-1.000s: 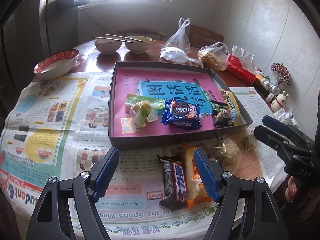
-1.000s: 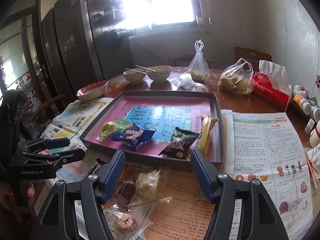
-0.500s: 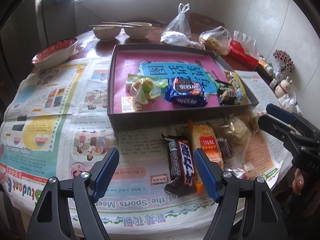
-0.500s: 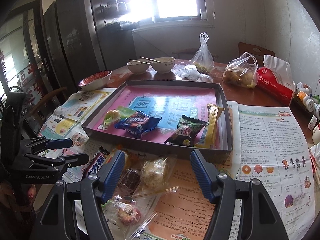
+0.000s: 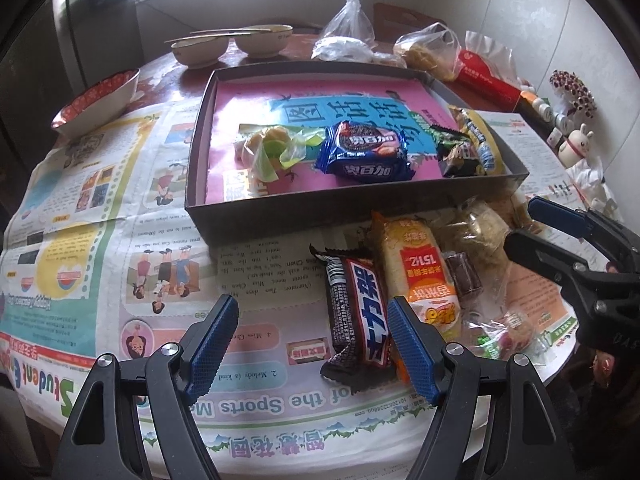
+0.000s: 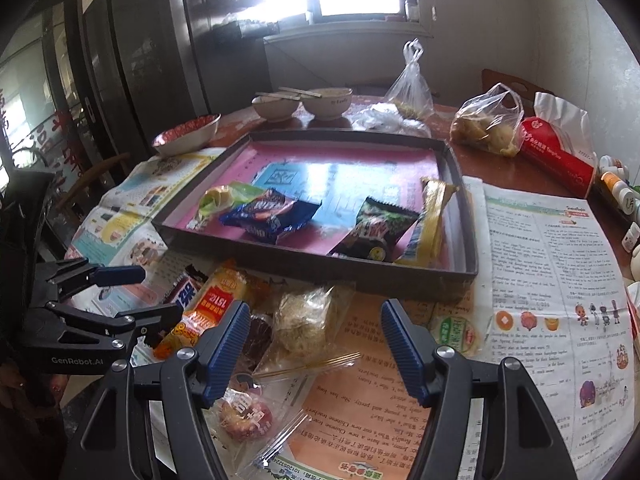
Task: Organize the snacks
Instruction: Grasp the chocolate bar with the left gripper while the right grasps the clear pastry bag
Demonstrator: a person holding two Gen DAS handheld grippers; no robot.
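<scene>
A shallow dark tray (image 5: 320, 216) with a pink lining holds a blue cookie pack (image 5: 364, 152), a green-wrapped sweet (image 5: 268, 148), a dark green pack (image 6: 372, 228) and a yellow bar (image 6: 430, 216). In front of it, on newspaper, lie a brown chocolate bar (image 5: 358, 320), an orange snack pack (image 5: 424, 276), a clear-wrapped pale cake (image 6: 304, 320), a small dark piece (image 6: 256, 336) and a pink wrapped sweet (image 6: 244, 416). My left gripper (image 5: 312, 344) hangs open above the chocolate bar. Over the pale cake my right gripper (image 6: 316, 340) is open and holds nothing.
Two bowls with chopsticks (image 5: 232, 42) and a red-rimmed bowl (image 5: 96, 100) stand behind and left of the tray. Plastic bags (image 6: 486, 124), a red tissue pack (image 6: 556, 156) and small bottles (image 6: 616, 184) sit at the back right. The round table's edge is close below both grippers.
Both grippers have sunk and tipped down toward the loose snacks in front of the tray, which now look larger. Their jaws have kept the same width.
</scene>
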